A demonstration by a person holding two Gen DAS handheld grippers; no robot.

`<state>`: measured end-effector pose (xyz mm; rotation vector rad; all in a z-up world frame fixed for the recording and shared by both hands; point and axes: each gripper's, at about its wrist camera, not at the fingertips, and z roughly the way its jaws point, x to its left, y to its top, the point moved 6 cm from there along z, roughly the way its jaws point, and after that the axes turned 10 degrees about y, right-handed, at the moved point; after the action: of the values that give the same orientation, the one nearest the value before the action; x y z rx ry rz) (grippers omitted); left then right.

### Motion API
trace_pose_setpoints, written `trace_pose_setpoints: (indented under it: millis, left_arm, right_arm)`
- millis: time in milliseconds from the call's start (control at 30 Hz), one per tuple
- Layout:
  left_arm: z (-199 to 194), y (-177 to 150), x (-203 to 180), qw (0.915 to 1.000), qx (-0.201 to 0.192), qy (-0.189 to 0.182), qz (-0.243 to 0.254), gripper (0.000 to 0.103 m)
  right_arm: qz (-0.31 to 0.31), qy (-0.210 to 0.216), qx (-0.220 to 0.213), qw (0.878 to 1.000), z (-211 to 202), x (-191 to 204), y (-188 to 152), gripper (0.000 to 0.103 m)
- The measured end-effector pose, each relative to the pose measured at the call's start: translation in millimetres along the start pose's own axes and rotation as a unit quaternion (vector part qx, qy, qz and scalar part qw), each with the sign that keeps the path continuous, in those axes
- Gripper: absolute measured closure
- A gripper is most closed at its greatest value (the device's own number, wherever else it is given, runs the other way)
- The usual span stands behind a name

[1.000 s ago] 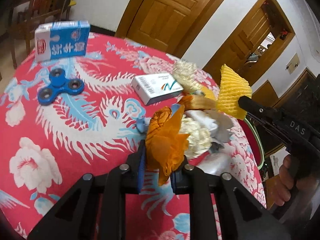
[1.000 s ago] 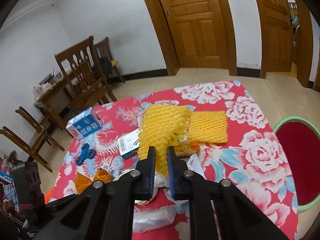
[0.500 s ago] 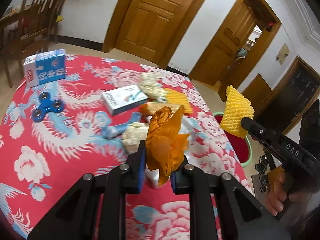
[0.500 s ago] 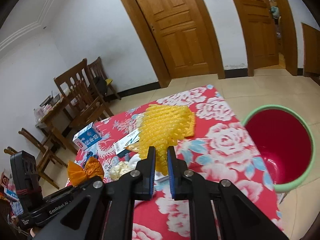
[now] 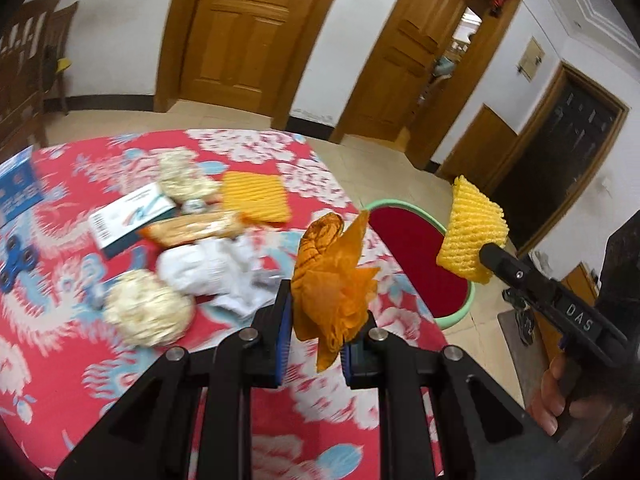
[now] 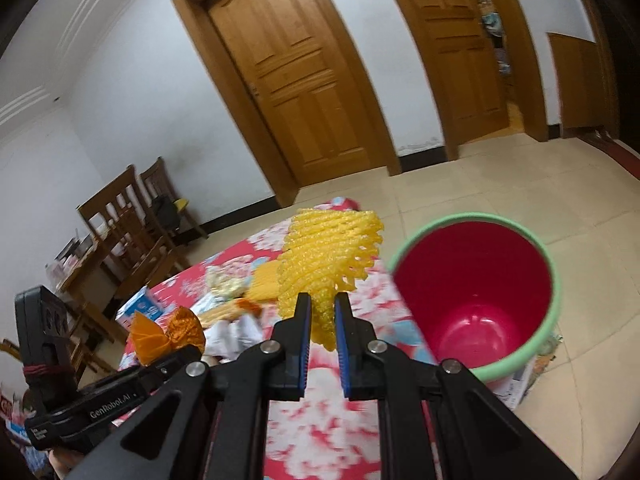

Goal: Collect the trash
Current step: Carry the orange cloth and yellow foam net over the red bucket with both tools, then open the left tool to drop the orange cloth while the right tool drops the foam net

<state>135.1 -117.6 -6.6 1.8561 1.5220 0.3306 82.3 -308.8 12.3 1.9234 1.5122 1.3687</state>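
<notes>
My left gripper (image 5: 314, 312) is shut on a crumpled orange wrapper (image 5: 334, 280) and holds it above the table's right edge; the wrapper also shows in the right wrist view (image 6: 168, 332). My right gripper (image 6: 320, 312) is shut on a yellow foam net (image 6: 324, 256), held in the air to the left of a red bin with a green rim (image 6: 476, 292). In the left wrist view the net (image 5: 470, 236) hangs over the far side of the bin (image 5: 416, 256), which stands on the floor beside the table.
On the red floral tablecloth (image 5: 60, 360) lie a second yellow foam net (image 5: 256, 196), white crumpled paper (image 5: 212, 268), two pale foam nets (image 5: 146, 308), a snack packet (image 5: 192, 230), a white box (image 5: 130, 216), a blue carton (image 5: 18, 188) and a blue spinner (image 5: 14, 256). Wooden chairs (image 6: 132, 224) stand behind.
Both grippers have swung right, away from the table's middle toward the red bin, each still holding its piece of trash. The bin now fills the right wrist view.
</notes>
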Motion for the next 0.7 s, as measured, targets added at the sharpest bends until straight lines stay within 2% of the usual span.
trace_pose_setpoints:
  millis: [300,700]
  left_arm:
    - [42,12,-72,0.9973,0.018,-0.027,0.066,0.084]
    - [121,12,-128,0.9908,0.060,-0.036,0.116,0.084]
  right_arm:
    - [0.053,-0.041,0.005,0.998,3,-68,-6,0.089]
    - [0.102,-0.084,0.033,0.991,18,-138,-22,0.088]
